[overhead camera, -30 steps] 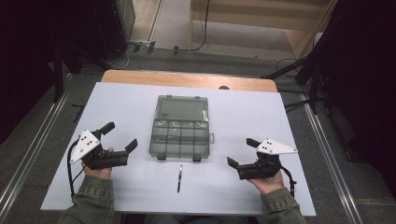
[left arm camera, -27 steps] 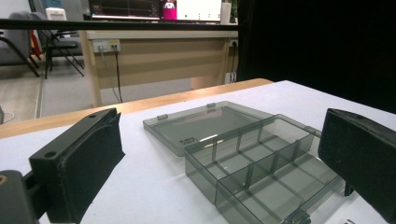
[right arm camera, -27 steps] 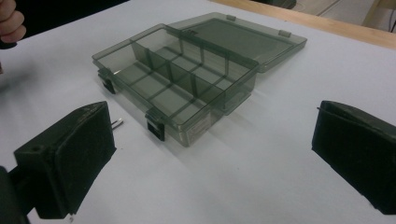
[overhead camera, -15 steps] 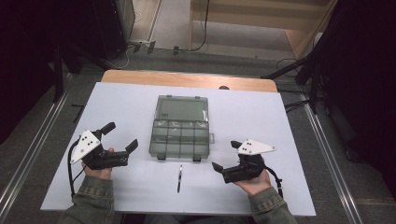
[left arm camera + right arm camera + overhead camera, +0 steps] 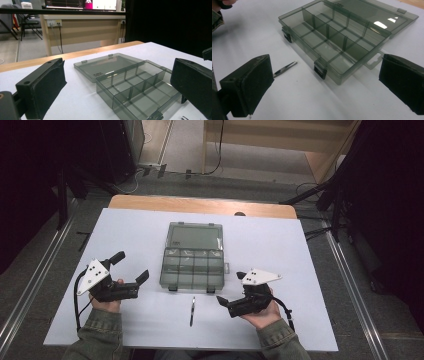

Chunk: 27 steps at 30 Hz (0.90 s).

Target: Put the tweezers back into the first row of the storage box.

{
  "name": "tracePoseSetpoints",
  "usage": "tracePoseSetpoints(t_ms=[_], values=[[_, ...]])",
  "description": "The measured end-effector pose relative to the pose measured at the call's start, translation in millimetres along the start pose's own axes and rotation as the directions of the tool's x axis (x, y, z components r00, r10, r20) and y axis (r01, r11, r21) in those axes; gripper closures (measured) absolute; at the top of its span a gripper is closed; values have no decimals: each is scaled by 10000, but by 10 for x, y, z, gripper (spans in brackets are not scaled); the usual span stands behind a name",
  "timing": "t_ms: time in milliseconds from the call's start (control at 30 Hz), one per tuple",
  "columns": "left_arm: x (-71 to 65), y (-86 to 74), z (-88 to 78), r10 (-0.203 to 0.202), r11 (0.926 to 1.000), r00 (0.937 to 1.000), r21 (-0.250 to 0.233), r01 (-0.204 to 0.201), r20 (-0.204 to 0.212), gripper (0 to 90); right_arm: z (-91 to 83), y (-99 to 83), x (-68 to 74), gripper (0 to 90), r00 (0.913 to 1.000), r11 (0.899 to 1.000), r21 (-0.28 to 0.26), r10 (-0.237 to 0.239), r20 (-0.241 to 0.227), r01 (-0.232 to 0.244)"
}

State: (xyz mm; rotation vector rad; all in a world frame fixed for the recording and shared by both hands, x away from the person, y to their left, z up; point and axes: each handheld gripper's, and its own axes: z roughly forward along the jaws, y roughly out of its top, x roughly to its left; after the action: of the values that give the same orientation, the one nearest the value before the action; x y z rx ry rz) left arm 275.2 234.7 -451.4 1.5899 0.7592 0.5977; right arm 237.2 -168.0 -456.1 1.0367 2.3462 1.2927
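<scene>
Both grippers sit low in the high view with their jaws spread and nothing between them. I hold the left gripper [image 5: 131,268] at the lower left of the frame, its jaws pointing right and slightly upward toward the box, my hand [image 5: 106,296] wrapped round its body just below. I hold the right gripper [image 5: 231,289] at the lower right of centre, its jaws aimed left toward the small metal tool.

That slim metal tool [image 5: 192,310] lies on the white table [image 5: 310,285] near the bottom centre of the high view, just below the box's front edge and apart from it, roughly upright in the frame. In the right gripper view the tool [image 5: 285,68] peeks out beside my left-hand jaw at the middle left, its tip pointing toward the box's front latch; whether the jaw touches it I cannot tell.

The smoky clear compartment box [image 5: 192,267] rests in the middle of the table, lid folded open flat toward the upper part of the frame. Its compartments look empty in both gripper views. In the left gripper view the box [image 5: 130,85] spans the centre and lower right between my two wide-apart jaws, well beyond them.
</scene>
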Motion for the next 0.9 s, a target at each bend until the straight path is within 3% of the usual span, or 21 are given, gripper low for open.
tracePoseSetpoints(t_ms=[900], values=[[6, 2, -7, -15, 10000, 10000, -28, 15, -10, 0, 352, 88, 311, 0, 9967, 9917, 1232, -277, -761, 370]])
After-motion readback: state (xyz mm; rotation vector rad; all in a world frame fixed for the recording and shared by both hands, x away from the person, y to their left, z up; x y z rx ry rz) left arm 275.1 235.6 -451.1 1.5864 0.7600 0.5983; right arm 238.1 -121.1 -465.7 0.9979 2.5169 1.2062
